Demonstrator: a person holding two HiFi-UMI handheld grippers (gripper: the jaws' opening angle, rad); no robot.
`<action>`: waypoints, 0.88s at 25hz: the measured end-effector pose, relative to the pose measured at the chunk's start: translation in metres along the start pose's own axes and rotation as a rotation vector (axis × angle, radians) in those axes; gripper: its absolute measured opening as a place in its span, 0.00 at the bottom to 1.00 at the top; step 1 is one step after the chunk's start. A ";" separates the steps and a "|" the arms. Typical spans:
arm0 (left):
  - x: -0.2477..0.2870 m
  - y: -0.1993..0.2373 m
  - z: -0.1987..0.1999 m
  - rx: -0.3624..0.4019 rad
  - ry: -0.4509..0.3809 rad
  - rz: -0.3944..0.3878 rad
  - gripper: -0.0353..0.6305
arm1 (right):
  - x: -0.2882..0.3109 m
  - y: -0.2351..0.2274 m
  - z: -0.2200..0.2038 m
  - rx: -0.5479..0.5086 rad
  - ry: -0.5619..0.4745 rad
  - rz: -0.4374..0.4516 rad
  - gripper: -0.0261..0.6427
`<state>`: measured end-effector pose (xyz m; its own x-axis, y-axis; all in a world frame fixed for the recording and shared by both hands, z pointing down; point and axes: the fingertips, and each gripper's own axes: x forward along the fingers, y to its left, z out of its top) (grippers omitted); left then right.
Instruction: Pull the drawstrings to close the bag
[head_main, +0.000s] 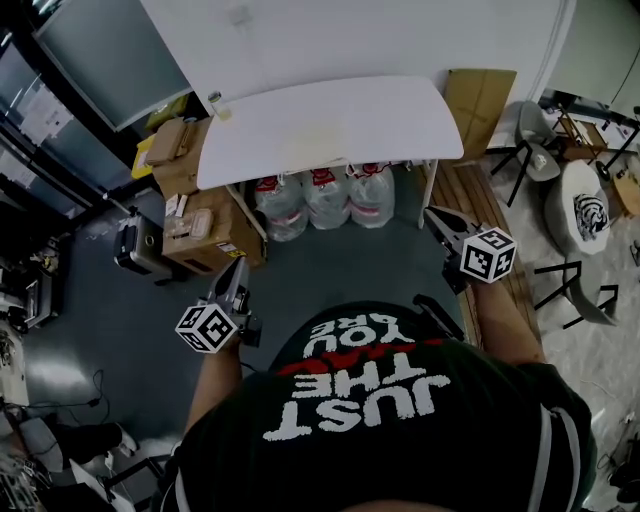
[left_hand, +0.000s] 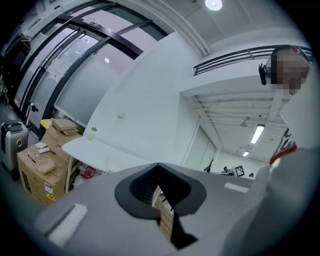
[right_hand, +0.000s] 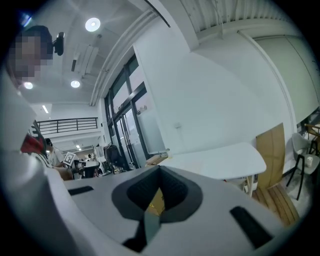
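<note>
White table, brown cardboard boxes, black shirt with white lettering, perhaps red-labelled clear jugs.

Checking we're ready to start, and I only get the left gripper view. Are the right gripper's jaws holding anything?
Observer: No, the right gripper has its jaws shut with nothing between them.
Operator: Is the bag on the table?
Observer: The head view shows the whole top of the white table. I can make out no bag there, only a faint pale patch near its middle.
Operator: Anything underneath?
Observer: Three large water jugs stand in a row under it.
</note>
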<state>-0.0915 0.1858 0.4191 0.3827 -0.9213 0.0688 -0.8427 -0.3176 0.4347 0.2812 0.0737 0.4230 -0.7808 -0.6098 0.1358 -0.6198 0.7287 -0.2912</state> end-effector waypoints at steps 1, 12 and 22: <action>0.003 -0.005 -0.003 -0.003 0.000 0.007 0.06 | -0.003 -0.005 0.001 0.000 0.003 0.007 0.04; 0.028 -0.036 -0.022 0.002 0.027 0.055 0.06 | -0.019 -0.052 -0.004 0.021 0.014 0.041 0.04; 0.068 0.049 -0.013 -0.037 0.051 0.037 0.06 | 0.056 -0.071 -0.007 0.013 0.040 -0.013 0.04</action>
<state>-0.1019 0.1104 0.4566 0.3712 -0.9193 0.1305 -0.8425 -0.2744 0.4635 0.2810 -0.0104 0.4584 -0.7755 -0.6060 0.1768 -0.6288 0.7169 -0.3010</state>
